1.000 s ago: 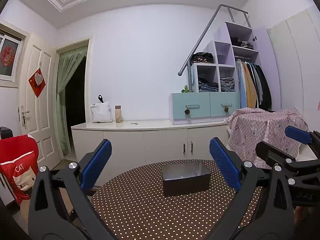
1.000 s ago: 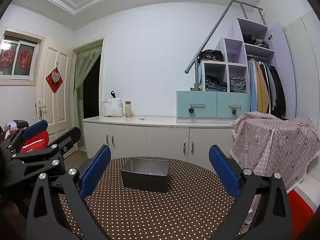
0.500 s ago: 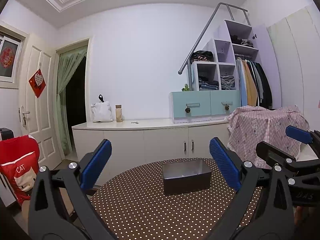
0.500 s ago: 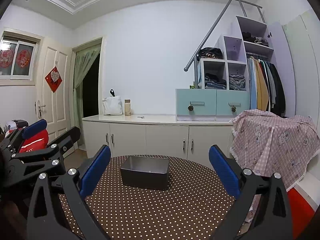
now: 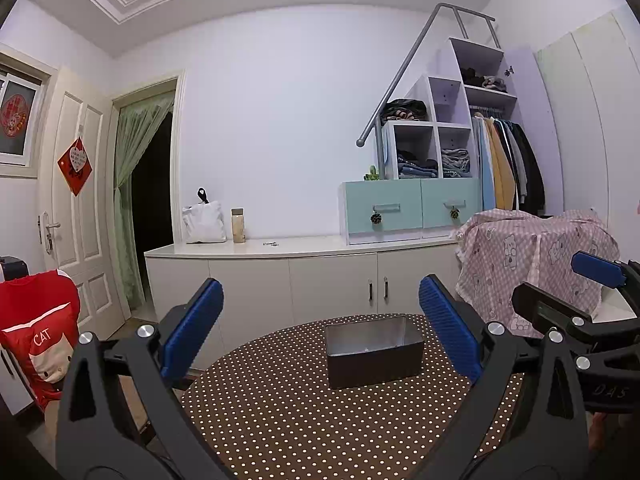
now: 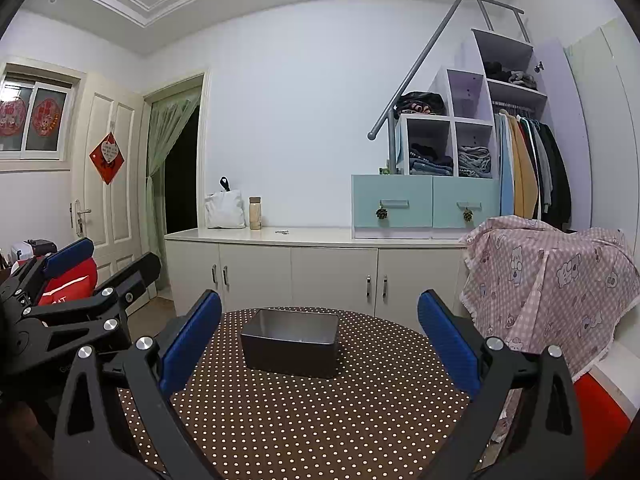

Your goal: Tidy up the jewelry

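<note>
left gripper: jaws spread wide, nothing between the blue pads, held above the near part of the table
table: round, brown cloth with white dots, bare apart from the box as far as visible
box: dark open metal tray, sits on far half of table, ahead of and slightly right of left gripper centre; long axis runs left-right across the view
jewelry: none visible on table; a faint pale speck on the box floor, too small to tell
right gripper: jaws wide apart, empty, also raised over the near table edge
box from right side: ahead, slightly left of centre, so it lies between the two grippers
nearer arm: about equal, cannot tell which is closer
key relation: box is straight ahead and lower than both grippers; likely reach goes forward and down
</note>
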Demonstrator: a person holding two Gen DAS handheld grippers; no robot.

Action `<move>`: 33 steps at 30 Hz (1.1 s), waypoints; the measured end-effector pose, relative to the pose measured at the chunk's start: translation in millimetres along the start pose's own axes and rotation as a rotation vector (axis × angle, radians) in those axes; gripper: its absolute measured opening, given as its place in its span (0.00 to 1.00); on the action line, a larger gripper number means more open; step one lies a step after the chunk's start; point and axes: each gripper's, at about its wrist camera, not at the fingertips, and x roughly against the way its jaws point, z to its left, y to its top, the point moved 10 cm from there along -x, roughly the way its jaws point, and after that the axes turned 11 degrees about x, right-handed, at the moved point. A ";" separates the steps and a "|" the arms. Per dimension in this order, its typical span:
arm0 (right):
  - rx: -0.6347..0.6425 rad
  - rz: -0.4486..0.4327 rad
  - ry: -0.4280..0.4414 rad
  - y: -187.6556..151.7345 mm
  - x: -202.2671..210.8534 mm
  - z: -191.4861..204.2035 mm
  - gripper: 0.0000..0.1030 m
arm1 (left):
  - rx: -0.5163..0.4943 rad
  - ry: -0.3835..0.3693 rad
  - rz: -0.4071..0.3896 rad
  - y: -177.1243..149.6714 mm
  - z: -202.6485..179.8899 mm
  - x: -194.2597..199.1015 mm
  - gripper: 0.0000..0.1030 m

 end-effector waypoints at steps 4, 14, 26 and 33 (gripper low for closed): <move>-0.002 0.003 0.000 -2.0 -0.3 1.1 0.92 | -0.002 0.002 0.003 -1.5 0.9 -1.8 0.94; -0.003 0.005 0.000 -2.7 -0.5 1.6 0.92 | -0.004 0.004 0.004 -3.1 2.8 -2.6 0.94; -0.007 0.018 0.002 -7.6 -2.7 4.1 0.92 | -0.013 0.010 0.012 -9.7 6.6 -5.2 0.94; -0.007 0.018 0.001 -7.8 -3.4 3.9 0.92 | -0.012 0.010 0.014 -9.0 6.5 -6.2 0.94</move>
